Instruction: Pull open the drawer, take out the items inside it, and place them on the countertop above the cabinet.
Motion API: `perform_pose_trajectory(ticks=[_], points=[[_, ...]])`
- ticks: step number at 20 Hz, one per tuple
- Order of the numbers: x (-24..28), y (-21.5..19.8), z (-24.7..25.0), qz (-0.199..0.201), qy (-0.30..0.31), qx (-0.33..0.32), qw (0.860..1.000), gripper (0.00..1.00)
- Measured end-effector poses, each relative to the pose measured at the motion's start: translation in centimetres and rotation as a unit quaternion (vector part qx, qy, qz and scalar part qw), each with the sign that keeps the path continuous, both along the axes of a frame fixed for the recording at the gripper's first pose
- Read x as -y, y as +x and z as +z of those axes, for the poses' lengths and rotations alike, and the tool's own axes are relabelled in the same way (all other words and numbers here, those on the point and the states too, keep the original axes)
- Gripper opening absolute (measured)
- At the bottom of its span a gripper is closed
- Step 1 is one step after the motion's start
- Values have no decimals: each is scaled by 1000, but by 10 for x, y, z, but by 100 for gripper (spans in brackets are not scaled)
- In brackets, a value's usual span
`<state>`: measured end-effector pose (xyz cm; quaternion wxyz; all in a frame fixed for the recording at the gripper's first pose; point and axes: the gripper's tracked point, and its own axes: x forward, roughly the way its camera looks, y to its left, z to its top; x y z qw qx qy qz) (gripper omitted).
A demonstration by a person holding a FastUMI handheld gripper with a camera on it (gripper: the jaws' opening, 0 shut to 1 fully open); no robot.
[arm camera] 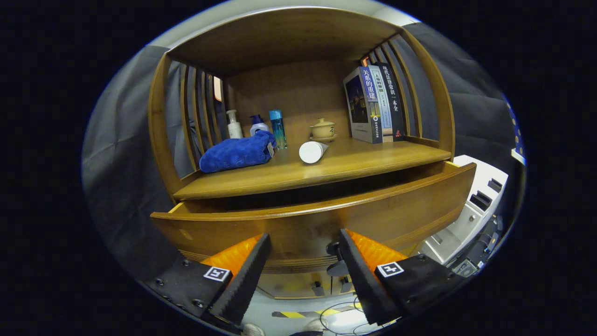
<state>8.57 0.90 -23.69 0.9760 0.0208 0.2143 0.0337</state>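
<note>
With its fingers spread apart and gripping nothing, the gripper (303, 275) faces the front of the pulled-out drawer (317, 224), while on the countertop (326, 170) above lie a blue towel (238, 151), a white tube (312, 151) and books (373, 105) with Chinese-lettered spines.

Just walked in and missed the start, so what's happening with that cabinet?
A person's handheld gripper faces the wooden drawer, which is pulled partly open. Its jaws are spread, holding nothing, with the drawer's dark knob between them by the right jaw. On the countertop above sit a blue towel, bottles, a white tube, a lidded cup and books.
</note>
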Motion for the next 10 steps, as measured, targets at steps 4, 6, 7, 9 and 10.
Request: perform_pose_trajectory(ticks=[4, 6, 7, 9, 10], points=[[-3, 18, -6, -1, -17, 3, 1000, 99], [-4, 21, -5, -1, -16, 7, 1000, 99], [-3, 23, -5, -1, -16, 10, 1000, 99], [-3, 25, -5, -2, -17, 11, 1000, 99], [-3, 27, -6, -1, -18, 12, 1000, 99]])
